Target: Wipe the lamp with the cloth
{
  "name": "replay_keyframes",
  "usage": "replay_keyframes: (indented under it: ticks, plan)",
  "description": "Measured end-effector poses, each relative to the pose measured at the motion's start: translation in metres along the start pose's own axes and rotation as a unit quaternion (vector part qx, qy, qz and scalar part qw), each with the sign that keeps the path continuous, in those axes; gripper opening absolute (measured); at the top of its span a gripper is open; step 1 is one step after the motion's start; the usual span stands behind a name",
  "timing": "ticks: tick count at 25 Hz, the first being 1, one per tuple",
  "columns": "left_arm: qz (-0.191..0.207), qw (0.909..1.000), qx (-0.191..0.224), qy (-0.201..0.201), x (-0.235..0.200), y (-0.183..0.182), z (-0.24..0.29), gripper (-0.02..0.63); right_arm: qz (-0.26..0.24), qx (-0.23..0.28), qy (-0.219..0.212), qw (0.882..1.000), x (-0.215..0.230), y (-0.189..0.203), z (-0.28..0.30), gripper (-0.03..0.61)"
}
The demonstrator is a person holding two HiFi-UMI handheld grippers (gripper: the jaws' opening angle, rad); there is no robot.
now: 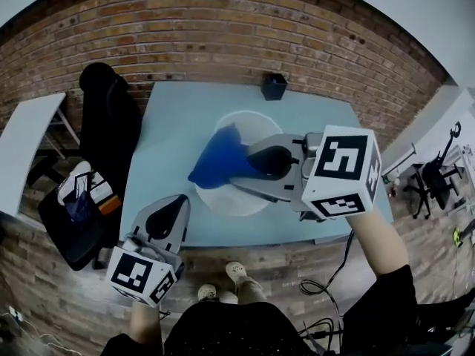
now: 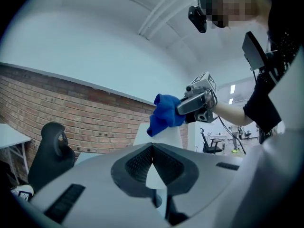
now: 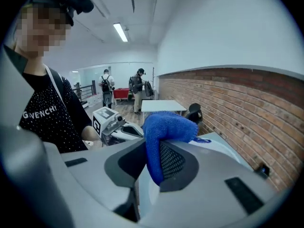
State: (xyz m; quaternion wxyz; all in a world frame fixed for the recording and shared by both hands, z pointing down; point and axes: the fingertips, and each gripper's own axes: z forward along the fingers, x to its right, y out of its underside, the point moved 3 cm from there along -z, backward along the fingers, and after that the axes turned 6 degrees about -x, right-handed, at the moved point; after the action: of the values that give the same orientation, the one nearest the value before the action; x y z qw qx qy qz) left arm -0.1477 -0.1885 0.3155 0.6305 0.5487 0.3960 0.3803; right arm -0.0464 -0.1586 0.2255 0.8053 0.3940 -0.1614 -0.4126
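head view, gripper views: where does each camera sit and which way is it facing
Head view: on the person's head, facing steeply down at the table, white lamp and blue cloth; forearms and shoes show.
Left gripper view: on the left tool, looking along its shut jaws up at the lamp and right tool; torso at right.
Right gripper view: on the right tool, looking along jaws shut on the cloth toward the left tool; torso at left.
Shared: each gripper view sees the other tool; all show the cloth.

Lamp (image 1: 223,197) partly covered by cloth (image 1: 219,158) and right gripper (image 1: 251,162); lower part out of sight.
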Motion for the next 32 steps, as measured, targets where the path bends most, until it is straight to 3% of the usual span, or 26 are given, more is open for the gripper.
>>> replay_keyframes:
  ticks: [4, 8, 15, 21, 26, 32]
  plan:
    - [-0.012, 0.9998, -0.003, 0.015, 0.011, 0.011, -0.009, 0.008, -0.004, -0.020, 0.082, 0.996, -0.014, 0.022, 0.016, 0.060]
    - [-0.018, 0.9996, -0.009, 0.022, 0.016, 0.020, -0.018, 0.008, 0.022, 0.002, 0.140, 0.990, -0.022, 0.042, 0.029, 0.060]
    - [-0.022, 0.9994, -0.020, 0.017, 0.018, 0.037, -0.030, 0.009, 0.127, 0.009, 0.128, 0.984, -0.039, 0.112, 0.076, 0.058]
    - [-0.018, 0.9993, -0.028, 0.015, 0.020, 0.042, -0.031, 0.008, 0.187, -0.018, 0.063, 0.980, -0.072, 0.168, 0.105, 0.058]
    - [-0.017, 0.9994, -0.025, 0.016, 0.018, 0.039, -0.028, 0.008, 0.180, 0.042, 0.053, 0.981, -0.073, 0.150, 0.052, 0.060]
    - [-0.007, 0.9994, -0.007, 0.034, 0.027, 0.024, -0.009, 0.008, 0.118, 0.143, 0.139, 0.973, -0.035, 0.074, -0.055, 0.060]
